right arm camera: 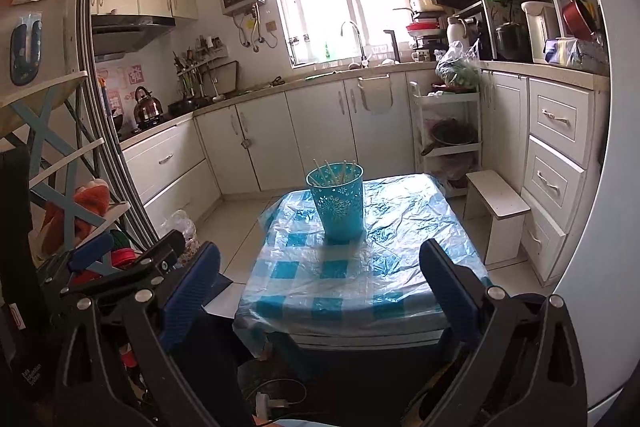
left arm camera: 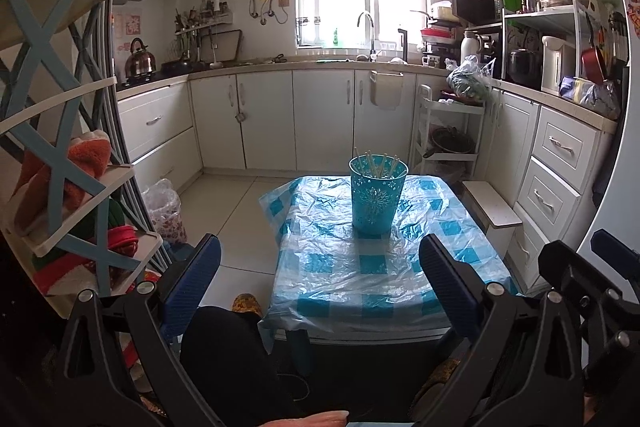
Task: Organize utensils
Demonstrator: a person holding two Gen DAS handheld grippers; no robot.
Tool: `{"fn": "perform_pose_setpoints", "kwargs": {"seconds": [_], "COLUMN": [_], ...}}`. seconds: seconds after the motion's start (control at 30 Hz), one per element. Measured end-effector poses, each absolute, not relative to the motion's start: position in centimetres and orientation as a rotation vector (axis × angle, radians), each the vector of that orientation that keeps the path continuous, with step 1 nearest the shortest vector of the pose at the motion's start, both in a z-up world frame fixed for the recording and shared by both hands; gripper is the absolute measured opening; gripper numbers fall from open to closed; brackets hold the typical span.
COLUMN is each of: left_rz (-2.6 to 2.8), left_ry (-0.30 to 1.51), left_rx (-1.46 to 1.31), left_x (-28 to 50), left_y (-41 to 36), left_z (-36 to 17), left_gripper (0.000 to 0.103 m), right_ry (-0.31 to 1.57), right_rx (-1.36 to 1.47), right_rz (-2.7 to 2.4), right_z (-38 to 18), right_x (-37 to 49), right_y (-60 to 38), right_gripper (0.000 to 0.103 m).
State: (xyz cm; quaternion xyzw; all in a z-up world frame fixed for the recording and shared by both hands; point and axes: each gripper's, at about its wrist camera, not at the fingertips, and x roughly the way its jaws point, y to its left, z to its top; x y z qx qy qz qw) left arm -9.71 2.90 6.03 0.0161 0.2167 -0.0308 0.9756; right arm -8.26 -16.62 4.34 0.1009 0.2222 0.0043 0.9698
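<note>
A teal perforated cup stands upright on a small table covered with a blue-and-white checked plastic cloth. Several pale chopsticks stick out of the cup. In the right wrist view the same cup with its chopsticks sits toward the table's far left. My left gripper is open, held back from the table's near edge with nothing between its blue pads. My right gripper is open too, equally far back and empty. The right gripper's frame shows at the right edge of the left wrist view.
A white-and-blue shelf rack with folded cloths stands close on the left. A small white stool sits right of the table by the drawers. A bagged bin is on the floor. The person's knee is below the left gripper.
</note>
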Motion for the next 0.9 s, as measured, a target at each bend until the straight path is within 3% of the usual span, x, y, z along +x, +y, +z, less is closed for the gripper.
{"fn": "perform_pose_setpoints", "kwargs": {"seconds": [0.9], "left_rz": [-0.061], "left_ry": [0.422], "left_rx": [0.027], "left_x": [-10.39], "left_y": [2.91], "left_z": [6.36], "left_gripper": [0.095], "right_ry": [0.460], "right_rx": [0.198], "right_rz": [0.020], "right_z": [4.06], "right_x": [-8.58], "right_y": [-16.05], "right_gripper": [0.096]}}
